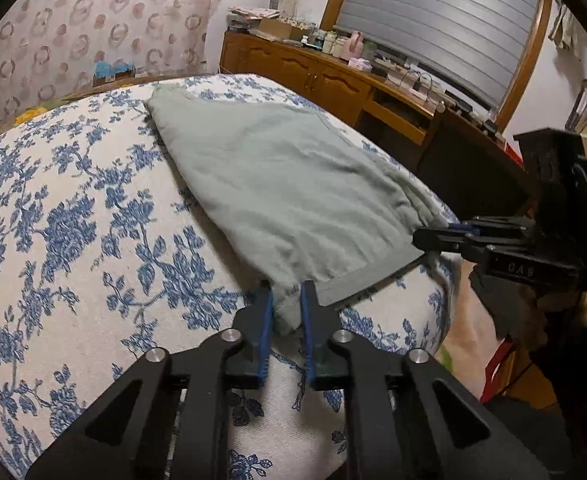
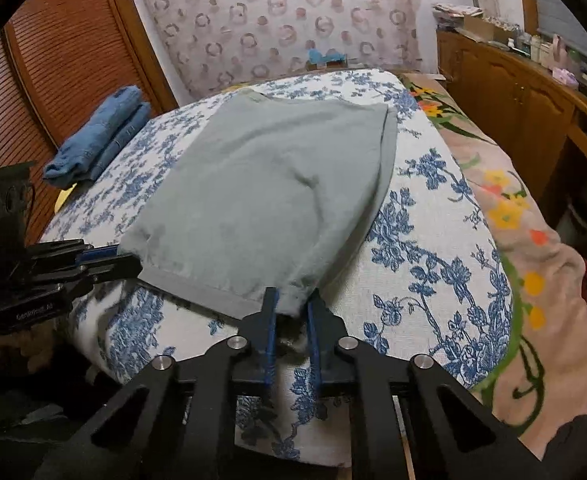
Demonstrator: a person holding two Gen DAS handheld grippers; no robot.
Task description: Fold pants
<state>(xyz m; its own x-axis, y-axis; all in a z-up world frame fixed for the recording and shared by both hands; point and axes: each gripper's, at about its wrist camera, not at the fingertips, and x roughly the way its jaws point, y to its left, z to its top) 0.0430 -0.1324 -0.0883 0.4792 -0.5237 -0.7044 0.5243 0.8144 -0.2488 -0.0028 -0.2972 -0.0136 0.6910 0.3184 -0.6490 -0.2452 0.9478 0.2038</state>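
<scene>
Grey-green pants (image 1: 285,184) lie folded flat on the blue-flowered bedspread (image 1: 73,220), with the hem edge nearest me. My left gripper (image 1: 287,300) is shut on the near left corner of the hem, and cloth is bunched between its blue pads. In the right wrist view the same pants (image 2: 269,184) stretch away from my right gripper (image 2: 292,300), which is shut on the near right corner. Each gripper shows in the other's view: the right gripper (image 1: 425,240) at the hem's far end, the left gripper (image 2: 129,268) at the left edge.
Folded blue jeans (image 2: 101,136) lie at the bed's far left by a slatted wooden door (image 2: 53,60). A pink flowered blanket (image 2: 513,220) covers the right side of the bed. A wooden cabinet (image 1: 333,80) cluttered with small items runs along the wall beyond.
</scene>
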